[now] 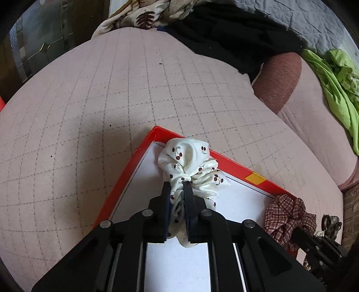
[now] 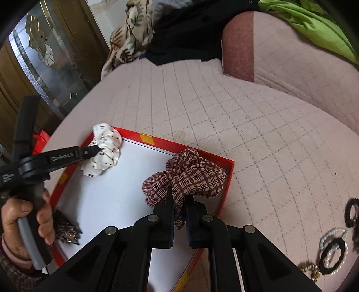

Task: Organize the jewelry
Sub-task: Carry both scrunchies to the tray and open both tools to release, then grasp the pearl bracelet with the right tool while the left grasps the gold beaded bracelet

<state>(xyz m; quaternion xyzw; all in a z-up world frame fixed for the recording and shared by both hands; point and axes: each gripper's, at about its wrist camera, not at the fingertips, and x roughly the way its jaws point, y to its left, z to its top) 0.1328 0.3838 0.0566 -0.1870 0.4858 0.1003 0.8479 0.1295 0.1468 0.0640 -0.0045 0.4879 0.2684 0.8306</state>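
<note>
A shallow red box point(image 1: 226, 162) with a white floor lies on the pink quilted bed; it also shows in the right wrist view point(image 2: 228, 179). My left gripper point(image 1: 177, 185) is shut on a white cherry-print scrunchie point(image 1: 190, 159) at the box's far corner, seen from the side in the right wrist view point(image 2: 104, 148). My right gripper point(image 2: 178, 195) is shut on a maroon plaid scrunchie point(image 2: 190, 175) over the box's right corner; that scrunchie shows in the left wrist view point(image 1: 287, 215).
A dark glittery scrunchie point(image 2: 65, 229) lies in the box's near left part. Black, beaded and gold hair ties point(image 2: 332, 247) lie on the bed at the right. A person's leg point(image 2: 237, 45), green cloth point(image 2: 309, 20) and floral cloth point(image 2: 128, 36) are at the far side.
</note>
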